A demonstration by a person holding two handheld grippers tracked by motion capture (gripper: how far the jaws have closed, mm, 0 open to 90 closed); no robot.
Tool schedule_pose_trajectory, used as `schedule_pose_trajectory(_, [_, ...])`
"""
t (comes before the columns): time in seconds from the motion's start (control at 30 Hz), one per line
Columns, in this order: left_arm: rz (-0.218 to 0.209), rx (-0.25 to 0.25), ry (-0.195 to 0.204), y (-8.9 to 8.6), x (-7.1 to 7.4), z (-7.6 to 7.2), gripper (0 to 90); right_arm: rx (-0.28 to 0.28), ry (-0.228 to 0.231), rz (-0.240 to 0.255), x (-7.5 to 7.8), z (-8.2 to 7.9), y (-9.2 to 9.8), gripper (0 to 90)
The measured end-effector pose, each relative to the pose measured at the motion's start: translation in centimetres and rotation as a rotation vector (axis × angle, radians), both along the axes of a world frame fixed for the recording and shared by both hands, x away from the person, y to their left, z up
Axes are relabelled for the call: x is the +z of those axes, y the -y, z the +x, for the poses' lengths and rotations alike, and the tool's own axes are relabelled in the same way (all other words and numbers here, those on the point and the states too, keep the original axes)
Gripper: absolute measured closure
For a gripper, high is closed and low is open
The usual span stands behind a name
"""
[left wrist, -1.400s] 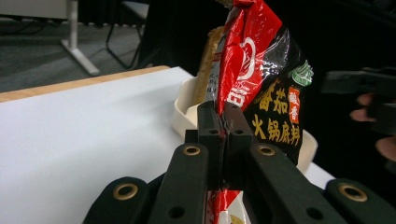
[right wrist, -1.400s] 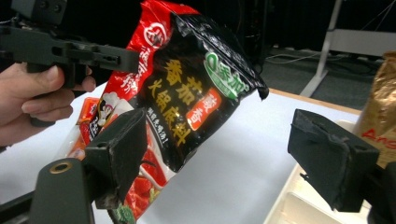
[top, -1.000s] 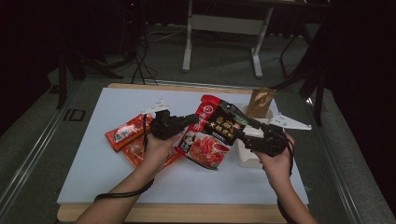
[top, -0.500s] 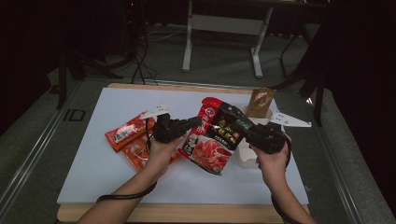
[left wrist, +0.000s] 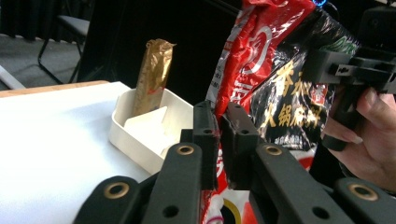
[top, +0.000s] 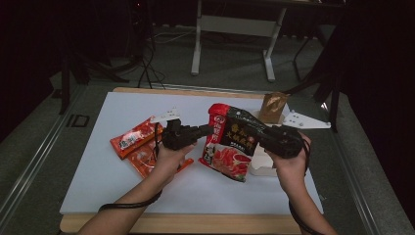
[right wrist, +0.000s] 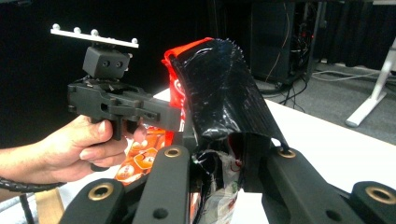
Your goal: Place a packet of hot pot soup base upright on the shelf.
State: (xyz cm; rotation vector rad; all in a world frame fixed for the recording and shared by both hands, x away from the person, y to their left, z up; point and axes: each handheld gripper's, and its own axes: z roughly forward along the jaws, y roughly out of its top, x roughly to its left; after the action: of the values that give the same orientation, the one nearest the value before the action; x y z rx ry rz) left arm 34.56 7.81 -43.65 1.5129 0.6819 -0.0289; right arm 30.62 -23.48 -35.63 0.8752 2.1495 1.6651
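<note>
White table [top: 98, 191] — both hand-held grippers clamp the sauce packet [top: 234, 142].

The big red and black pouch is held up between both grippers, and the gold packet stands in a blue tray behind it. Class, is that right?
One detail is wrong: the tray is white, not blue, as the left gripper view shows. The gold packet does stand in it, and the left gripper and right gripper both clamp the red and black pouch.

Dim lab or studio, white worktable [top: 98, 186], desk frame [top: 235, 29] (floor cables [top: 147, 68])
</note>
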Motion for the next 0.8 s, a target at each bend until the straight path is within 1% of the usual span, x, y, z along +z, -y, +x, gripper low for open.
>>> schedule_pose_trajectory(0.07, [-0.002,-0.017,-0.007,0.0,0.1,0.2,79.5,0.007,0.004,-0.006,0.3,0.0,0.1,77.1])
schedule_pose_trajectory(0.17, [0.019,-0.027,-0.004,-0.1,0.1,0.3,67.0,0.007,0.011,-0.009,0.6,0.1,0.3,77.0])
schedule_pose_trajectory(0.2, [0.032,-0.027,-0.005,-0.1,0.2,0.3,61.9,0.006,0.014,-0.012,0.7,0.1,0.3,77.0])
schedule_pose_trajectory(0.27, [0.057,-0.025,0.001,-0.2,0.2,0.1,55.1,0.006,0.02,-0.007,0.9,0.2,0.6,76.9])
schedule_pose_trajectory(0.33, [0.087,-0.02,0.017,-0.3,0.4,-0.1,46.1,0.005,0.03,-0.01,1.1,0.3,0.8,76.9])
schedule_pose_trajectory(0.37, [0.1,-0.017,0.023,-0.3,0.5,-0.2,42.6,0.007,0.027,-0.006,1.3,0.5,1.0,76.8])
schedule_pose_trajectory(0.4, [0.106,-0.02,0.032,-0.4,0.6,-0.4,39.2,0.01,0.03,-0.005,1.4,0.6,1.1,76.8])
schedule_pose_trajectory(0.5, [0.123,-0.015,0.026,-0.5,0.7,-0.6,30.2,0.01,0.035,-0.002,1.6,0.9,1.5,76.6])
schedule_pose_trajectory(0.53, [0.136,-0.016,0.022,-0.6,0.7,-0.7,27.4,0.006,0.038,-0.007,1.7,0.9,1.6,76.6])
schedule_pose_trajectory(0.57, [0.143,-0.008,0.025,-0.7,0.8,-0.8,22.6,0.004,0.039,-0.011,1.8,1.0,1.7,76.6])
schedule_pose_trajectory(0.6, [0.145,0.002,0.039,-0.8,0.8,-1.0,21.1,0.002,0.041,-0.013,1.9,1.0,1.7,76.6])
schedule_pose_trajectory(0.63, [0.152,0.004,0.043,-1.0,0.9,-1.2,20.4,-0.002,0.044,-0.016,2.0,1.1,1.8,76.6])
schedule_pose_trajectory(0.7, [0.18,0.019,0.044,-1.1,0.9,-1.5,15.4,-0.007,0.047,-0.021,2.2,1.2,2.0,76.6])
schedule_pose_trajectory(0.77, [0.189,0.012,0.05,-1.3,0.9,-1.8,13.9,-0.012,0.046,-0.021,2.4,1.5,2.2,76.5])
schedule_pose_trajectory(0.8, [0.189,0.012,0.05,-1.3,0.9,-1.8,11.4,-0.012,0.046,-0.021,2.4,1.5,2.2,76.5])
